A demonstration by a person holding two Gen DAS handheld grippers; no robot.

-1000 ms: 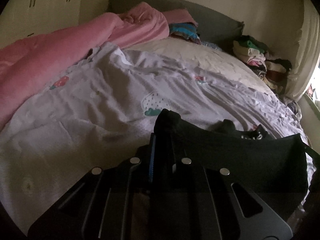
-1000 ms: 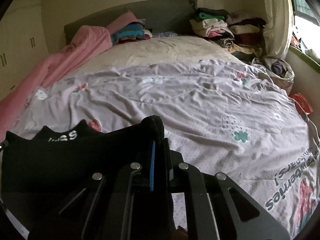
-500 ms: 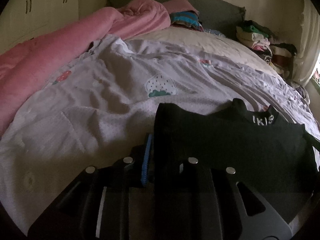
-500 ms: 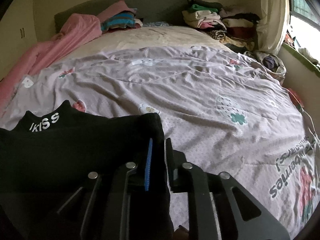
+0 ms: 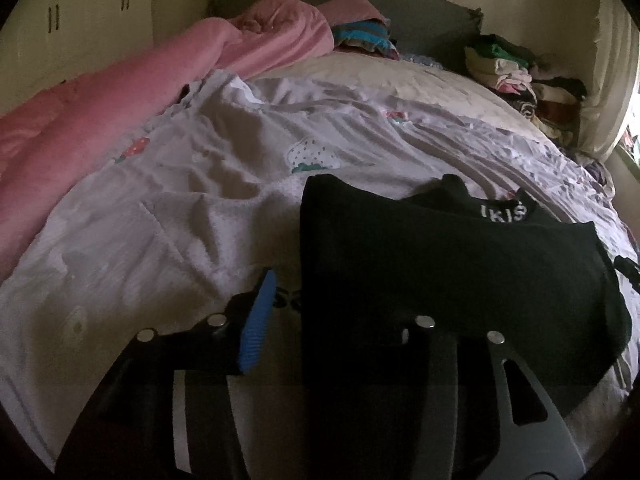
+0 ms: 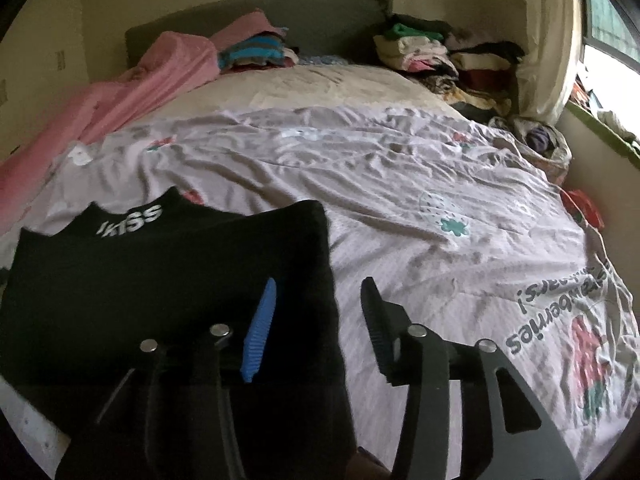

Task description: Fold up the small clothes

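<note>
Both jaws opening, L gripper point(image 5: 332, 316) & R gripper point(image 6: 316, 320) releasing black top point(image 6: 160, 272); withdraw slow, no snag on bedsheet point(image 6: 400, 200).

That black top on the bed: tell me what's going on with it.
A person holding a hand-held gripper in each hand is folding the black top on the printed bedspread. It lies spread flat, neckband lettering facing up. The left hand-held gripper and the right hand-held gripper are at its two near corners, and both sets of jaws are opening. In each view the fabric edge runs between the fingers, but the pads no longer press it.
</note>
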